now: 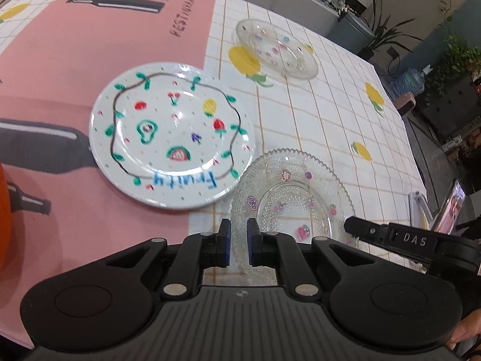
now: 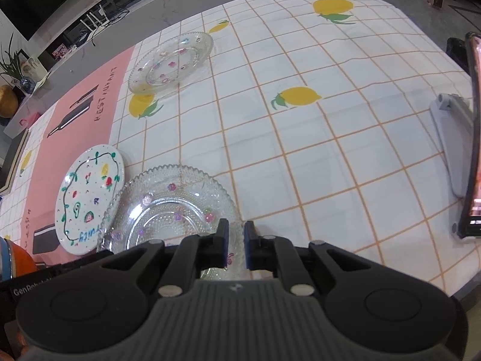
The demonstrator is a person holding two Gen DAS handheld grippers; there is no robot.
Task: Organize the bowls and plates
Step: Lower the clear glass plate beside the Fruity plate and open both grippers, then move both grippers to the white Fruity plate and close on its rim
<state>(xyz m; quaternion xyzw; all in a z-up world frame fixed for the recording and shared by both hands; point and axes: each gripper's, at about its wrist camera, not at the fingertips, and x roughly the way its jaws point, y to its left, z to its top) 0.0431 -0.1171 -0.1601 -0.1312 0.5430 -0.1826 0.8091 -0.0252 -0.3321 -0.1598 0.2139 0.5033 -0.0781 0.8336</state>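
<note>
Holding the near glass plate [image 1: 293,198] by its rim from two sides, I have my left gripper [image 1: 238,242] pinched narrow on the edge at about seven o'clock of the plate and my right gripper [image 2: 236,245] pinched on the edge at about five o'clock. A two-sided hold makes sense to me: the plate is wide, shallow and slippery, and one pinch on a beaded rim would likely let it tip.

The white fruit-painted plate [image 1: 171,138] lies at ten o'clock of the glass one, their rims touching or slightly overlapping; I cannot tell which sits on top. A second glass plate [image 1: 276,49] rests well apart at twelve o'clock, on the lemon-print tablecloth [image 2: 300,138]. I judge that the likely stacking spot, since the two match.

Room to move is best from one to three o'clock, where the cloth is bare. A phone on a stand [image 2: 472,138] stands near the table edge at three o'clock, so I would keep my right elbow in. Lifting straight up first should clear the painted plate's rim.
</note>
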